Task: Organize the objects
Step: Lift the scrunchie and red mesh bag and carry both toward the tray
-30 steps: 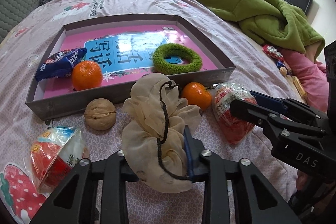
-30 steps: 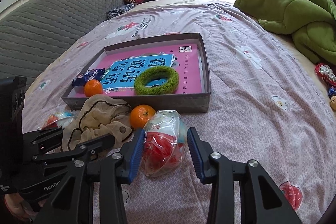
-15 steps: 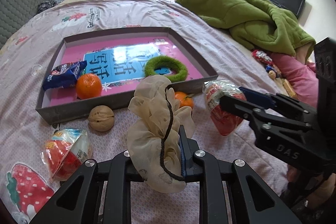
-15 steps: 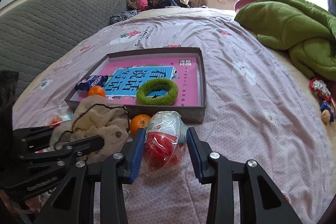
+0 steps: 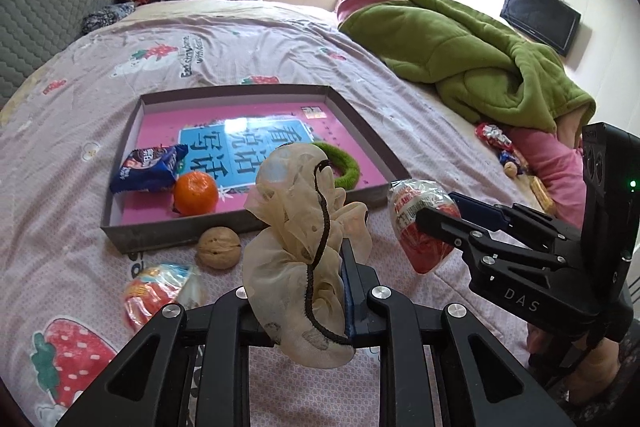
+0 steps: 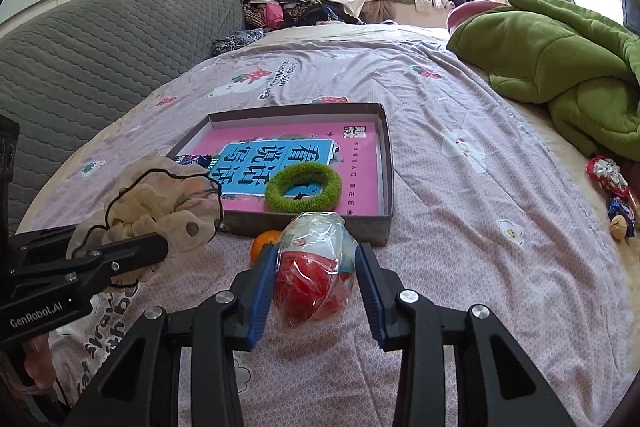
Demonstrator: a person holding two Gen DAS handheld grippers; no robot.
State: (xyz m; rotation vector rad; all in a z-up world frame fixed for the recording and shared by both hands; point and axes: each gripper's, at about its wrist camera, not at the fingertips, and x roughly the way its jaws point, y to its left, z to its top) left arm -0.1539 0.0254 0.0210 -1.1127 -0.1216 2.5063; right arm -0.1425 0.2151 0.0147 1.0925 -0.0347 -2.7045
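The left gripper [image 5: 304, 311] clamps a beige gauze scrunchie [image 5: 298, 247] – the right gripper [image 6: 316, 279] grips, it seems, a clear red-filled snack packet [image 6: 314, 267].

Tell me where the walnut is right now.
In the left wrist view, the walnut sits on the bedspread just outside the tray's near wall, left of the held scrunchie.

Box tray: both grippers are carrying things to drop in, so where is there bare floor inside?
Free: the far half of the box tray, behind the green ring. Crowded: the near-left corner, with the blue snack packet and orange.
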